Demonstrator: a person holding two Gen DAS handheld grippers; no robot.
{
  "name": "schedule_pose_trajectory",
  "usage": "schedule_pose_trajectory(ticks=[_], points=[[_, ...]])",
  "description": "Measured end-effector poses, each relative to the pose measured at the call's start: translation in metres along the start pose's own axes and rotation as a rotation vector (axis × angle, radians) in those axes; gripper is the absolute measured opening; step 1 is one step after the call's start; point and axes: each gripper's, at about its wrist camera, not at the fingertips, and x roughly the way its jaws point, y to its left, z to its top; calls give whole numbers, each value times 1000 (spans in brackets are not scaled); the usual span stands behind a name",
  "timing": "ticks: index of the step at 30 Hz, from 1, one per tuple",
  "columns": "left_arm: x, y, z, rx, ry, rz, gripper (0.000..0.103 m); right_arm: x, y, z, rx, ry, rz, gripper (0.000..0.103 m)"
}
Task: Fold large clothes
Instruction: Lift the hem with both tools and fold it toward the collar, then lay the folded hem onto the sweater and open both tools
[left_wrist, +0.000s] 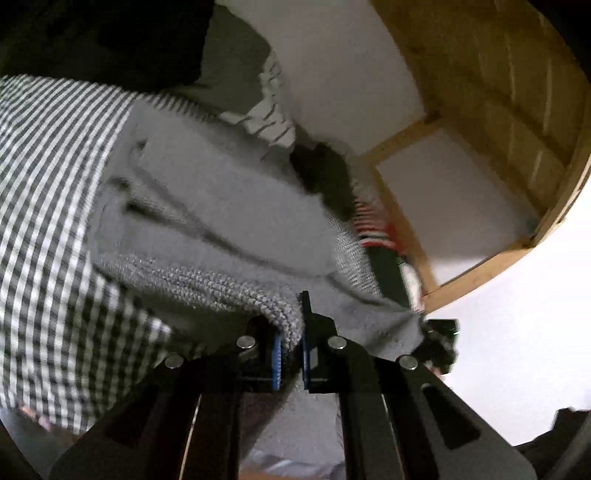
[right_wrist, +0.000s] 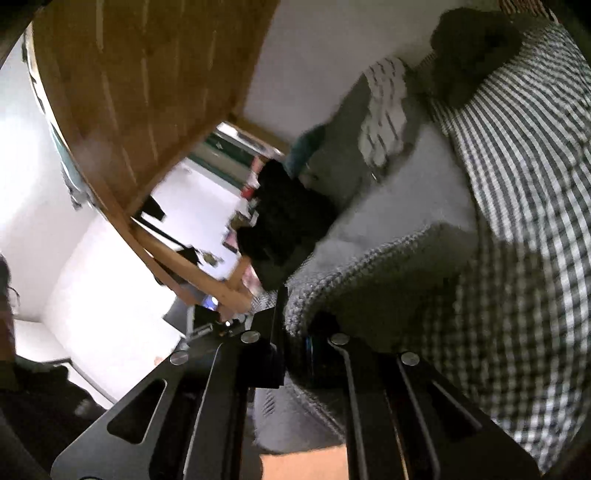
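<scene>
A grey knitted sweater lies stretched over a checked bedspread. My left gripper is shut on the sweater's ribbed hem, which passes between the blue pads. In the right wrist view my right gripper is shut on another part of the same sweater, its knit edge bunched between the fingers. The far part of the sweater is blurred.
A wooden bunk frame hangs overhead, also in the right wrist view. A dark garment, a striped cloth and a grey cloth lie on the checked bedspread. A red striped item lies by the bed frame.
</scene>
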Motion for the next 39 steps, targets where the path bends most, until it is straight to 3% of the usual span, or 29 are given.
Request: schedule_pose_trajectory(ticks=[9, 15, 18, 19, 20, 21, 23, 24, 25, 27, 28, 30, 31, 33, 34, 35, 37, 39], points=[[21, 6, 104, 16, -32, 54, 6, 33, -8, 81, 24, -128, 31, 8], [56, 38, 198, -53, -47, 76, 6, 86, -46, 170, 102, -192, -9, 8], [84, 70, 250, -89, -42, 160, 7, 120, -83, 215, 172, -180, -69, 8], [98, 86, 269, -97, -34, 236, 7, 137, -98, 233, 187, -156, -102, 8], [111, 97, 280, -85, -15, 302, 7, 155, -114, 249, 198, -127, -194, 9], [124, 105, 288, -70, 11, 349, 8, 172, -130, 262, 229, -101, -294, 13], [159, 121, 303, -35, 79, 399, 8, 198, -150, 282, 254, -58, -454, 52], [170, 123, 309, -13, 83, 401, 8, 205, -156, 290, 253, -63, -486, 84], [175, 121, 312, 8, 82, 393, 11, 210, -159, 300, 272, -84, -512, 91], [185, 110, 322, 80, 112, 322, 51, 216, -165, 318, 328, -84, -460, 93], [189, 103, 326, 106, 133, 259, 101, 217, -167, 323, 343, -73, -445, 94], [190, 89, 330, 142, 152, 172, 98, 215, -162, 336, 332, -50, -409, 94], [185, 84, 335, 140, 138, 81, 98, 210, -158, 339, 325, -67, -369, 100], [177, 87, 345, 83, 112, -15, 98, 193, -157, 344, 372, -111, -254, 100], [176, 89, 346, 56, 111, -24, 98, 186, -160, 349, 427, -123, -233, 100], [173, 88, 346, 51, 114, -7, 98, 179, -158, 352, 439, -117, -278, 100], [167, 71, 336, 124, 110, 14, 98, 178, -141, 356, 323, -47, -376, 100], [150, 49, 324, 206, 65, -38, 98, 189, -115, 336, 158, 118, -519, 100]])
